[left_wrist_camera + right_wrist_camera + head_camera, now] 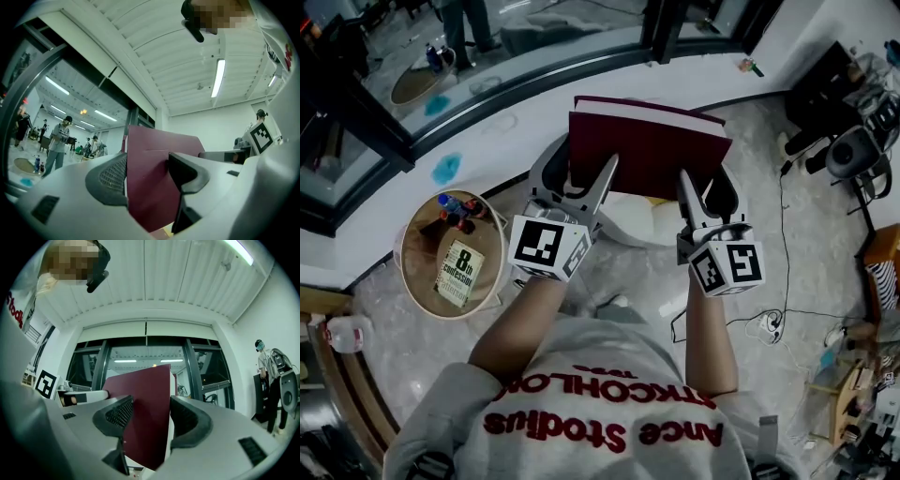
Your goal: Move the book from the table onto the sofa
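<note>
A dark red hardcover book (649,148) is held up in the air in front of me, tilted, with both grippers on its near edge. My left gripper (577,180) is shut on its left part, and the cover (149,185) fills the gap between the jaws in the left gripper view. My right gripper (709,193) is shut on its right part, with the cover (146,420) pinched between the two pads in the right gripper view. The book is clear of any surface. No sofa shows in any view.
A small round table (420,281) stands at the left with a paperback (459,272) and small bottles (455,208) on it. A white round seat (637,223) sits below the held book. Cables (769,323) lie on the floor at right, near a dark chair (853,155).
</note>
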